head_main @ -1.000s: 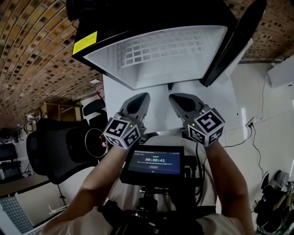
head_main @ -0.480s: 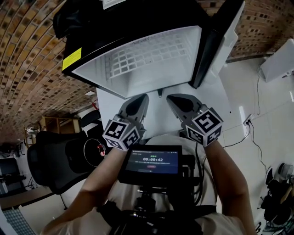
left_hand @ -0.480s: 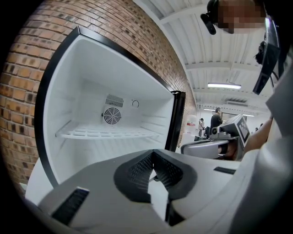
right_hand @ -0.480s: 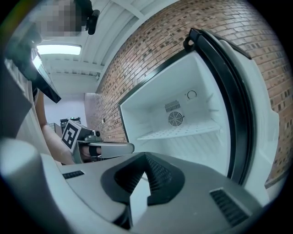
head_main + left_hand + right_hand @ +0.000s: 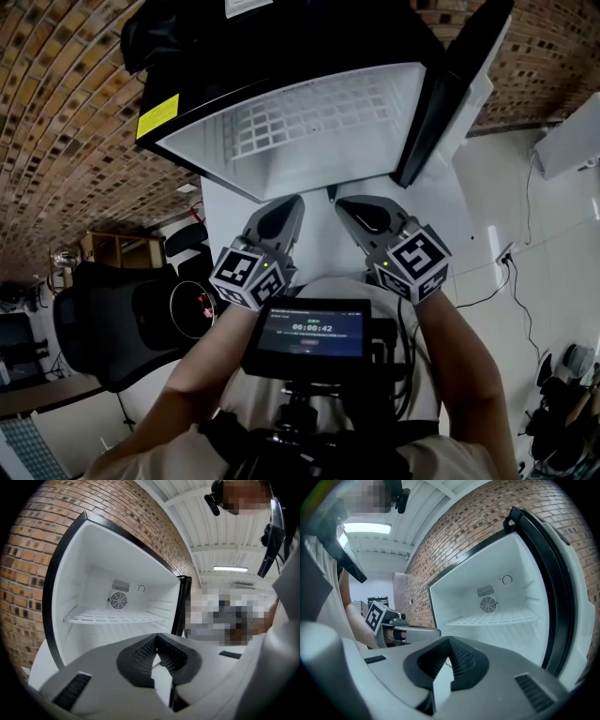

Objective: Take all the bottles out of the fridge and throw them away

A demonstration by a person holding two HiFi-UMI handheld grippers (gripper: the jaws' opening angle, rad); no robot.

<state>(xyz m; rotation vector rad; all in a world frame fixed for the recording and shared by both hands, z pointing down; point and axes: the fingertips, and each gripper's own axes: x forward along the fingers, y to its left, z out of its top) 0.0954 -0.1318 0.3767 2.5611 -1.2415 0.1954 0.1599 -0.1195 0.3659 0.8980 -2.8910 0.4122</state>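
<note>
The left tool (image 5: 292,202) is closed, its ribbed pads pressed tip to tip with nothing between them, as the left gripper view shows. The right tool (image 5: 345,203) is closed on nothing in the same way in its own view. The two are held side by side, close but not touching, their tips pointing into the fridge (image 5: 309,141) just in front of its opening. Neither touches the cabinet. The fridge stands against a brick wall (image 5: 56,112) with its door (image 5: 459,84) swung wide at the right side. Inside, a white wire shelf (image 5: 115,617) spans the white compartment, and a round fan grille (image 5: 118,601) sits on the back wall just above it. A yellow label (image 5: 157,114) is stuck on the black outer casing.
</note>
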